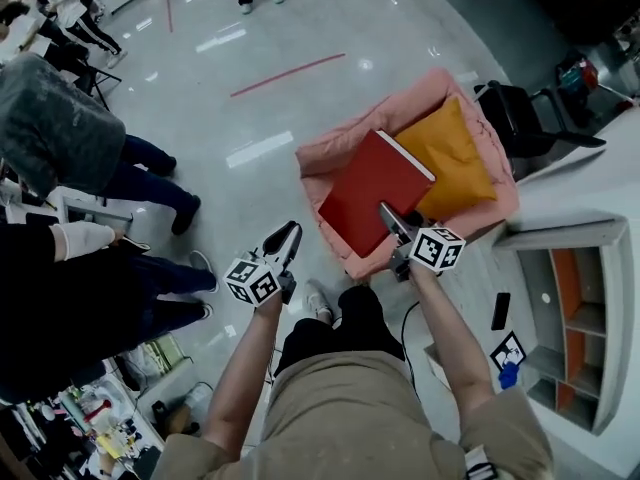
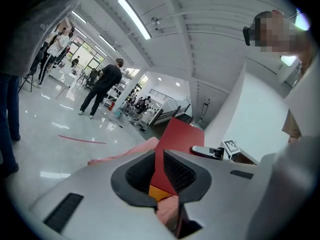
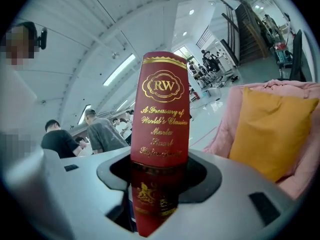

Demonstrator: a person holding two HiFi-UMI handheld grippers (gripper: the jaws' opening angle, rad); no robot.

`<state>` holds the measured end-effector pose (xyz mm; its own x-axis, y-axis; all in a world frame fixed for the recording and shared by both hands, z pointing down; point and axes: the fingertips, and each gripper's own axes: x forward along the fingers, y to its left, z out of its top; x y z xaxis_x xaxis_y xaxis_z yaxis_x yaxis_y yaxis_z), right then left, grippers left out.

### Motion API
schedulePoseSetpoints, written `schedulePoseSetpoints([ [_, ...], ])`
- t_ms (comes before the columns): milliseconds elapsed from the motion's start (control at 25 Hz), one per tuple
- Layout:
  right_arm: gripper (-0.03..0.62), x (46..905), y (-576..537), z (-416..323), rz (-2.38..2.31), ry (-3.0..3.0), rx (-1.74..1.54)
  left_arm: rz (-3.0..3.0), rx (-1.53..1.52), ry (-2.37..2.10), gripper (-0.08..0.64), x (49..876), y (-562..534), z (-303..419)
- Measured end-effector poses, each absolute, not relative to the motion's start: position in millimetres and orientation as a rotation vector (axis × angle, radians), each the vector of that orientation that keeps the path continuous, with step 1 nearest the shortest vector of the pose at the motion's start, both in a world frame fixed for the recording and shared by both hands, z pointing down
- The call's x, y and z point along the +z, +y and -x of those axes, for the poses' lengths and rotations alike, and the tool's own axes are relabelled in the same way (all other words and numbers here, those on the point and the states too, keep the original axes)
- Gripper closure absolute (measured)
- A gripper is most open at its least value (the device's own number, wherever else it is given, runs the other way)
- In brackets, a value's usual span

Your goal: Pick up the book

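A red hardback book with gold lettering on its spine hangs over a pink-covered seat. My right gripper is shut on its near edge. In the right gripper view the spine stands upright between the jaws of the right gripper. My left gripper hovers over the floor, left of the seat, apart from the book. Its jaws stand almost together with nothing between them. Through the slit of the left gripper the red book shows beyond.
An orange cushion lies on the pink seat beside the book. A black office chair stands behind it, and a white shelf unit at the right. Several people sit and stand at the left. A red tape line marks the floor.
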<state>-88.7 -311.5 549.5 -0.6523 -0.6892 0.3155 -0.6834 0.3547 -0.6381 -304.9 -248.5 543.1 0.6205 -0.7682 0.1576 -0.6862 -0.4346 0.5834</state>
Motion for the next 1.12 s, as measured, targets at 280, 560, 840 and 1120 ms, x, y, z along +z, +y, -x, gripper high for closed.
schedulePoseSetpoints([
  [280,0.348,484,-274,89,1.219,2.455,-1.182,-2.254,-0.280,-1.113,0.522,492,-230,309],
  [560,0.348,439,-236,69,1.127,2.440,-1.151,-2.325,-0.271,-1.128,0.522,451,-193,286],
  [840,0.348,399,-189,32,1.038,2.437,-1.120,-2.374,-0.275,-1.207,0.522,414,-148,264],
  [1120,0.348,374,-120,-30,0.954,2.428,-1.139,-2.343,-0.289,-1.207,0.522,397,-84,203],
])
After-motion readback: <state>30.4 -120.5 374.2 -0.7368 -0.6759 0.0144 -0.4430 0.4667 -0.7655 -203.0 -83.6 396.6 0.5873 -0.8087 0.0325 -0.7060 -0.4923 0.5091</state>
